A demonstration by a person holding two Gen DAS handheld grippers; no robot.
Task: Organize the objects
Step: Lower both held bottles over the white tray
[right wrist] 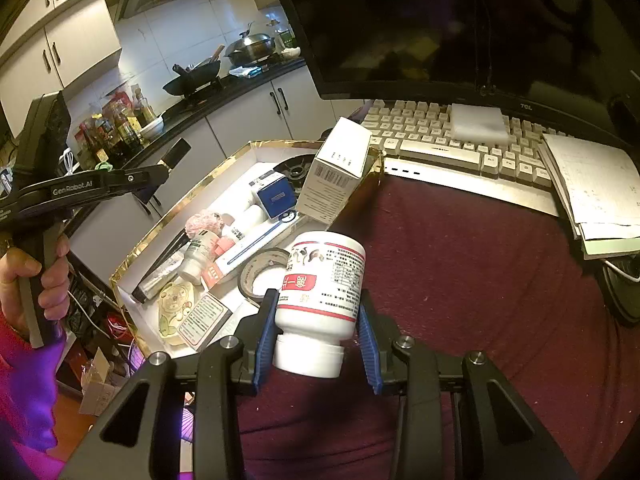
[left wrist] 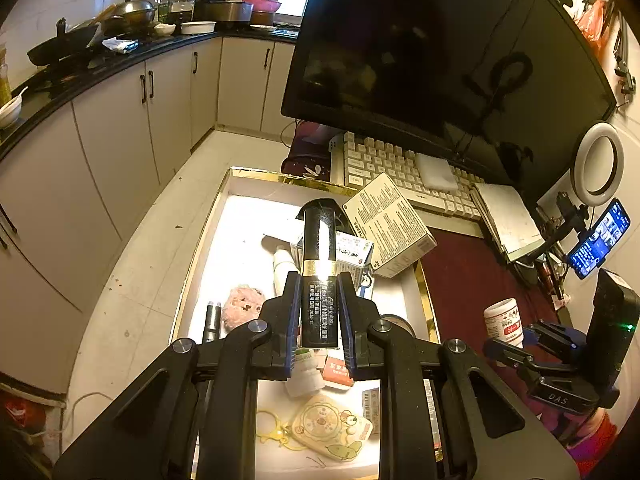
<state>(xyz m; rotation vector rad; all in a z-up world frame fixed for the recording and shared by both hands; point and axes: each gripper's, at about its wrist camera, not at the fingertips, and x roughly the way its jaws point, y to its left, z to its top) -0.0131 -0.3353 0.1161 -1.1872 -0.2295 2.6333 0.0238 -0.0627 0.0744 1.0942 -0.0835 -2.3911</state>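
Left gripper (left wrist: 319, 304): jaws nearly closed, clamped on a black tube (left wrist: 319, 276) with a gold band. The tube stands upright between the pads, held above the open box (left wrist: 256, 184).

Right gripper (right wrist: 318, 338): jaws partly open, pressed on a white bottle (right wrist: 322, 292) with a red-and-white label. The bottle is held cap toward the camera, over the maroon surface (right wrist: 460, 260), just right of the box's near right corner.

The gold-rimmed white box (right wrist: 208, 176) lies at the left of the surface. It contains a tape roll (right wrist: 258, 270), a pink puff (right wrist: 204, 222), a blue-faced carton (right wrist: 274, 196), a small vial (right wrist: 196, 254), a cartoon tag (right wrist: 174, 306) and other small packs. A white carton (right wrist: 340, 168) leans on the box's far right rim.

A keyboard (right wrist: 440, 140) and a monitor (right wrist: 440, 20) sit at the far side; papers (right wrist: 592, 184) lie far right.
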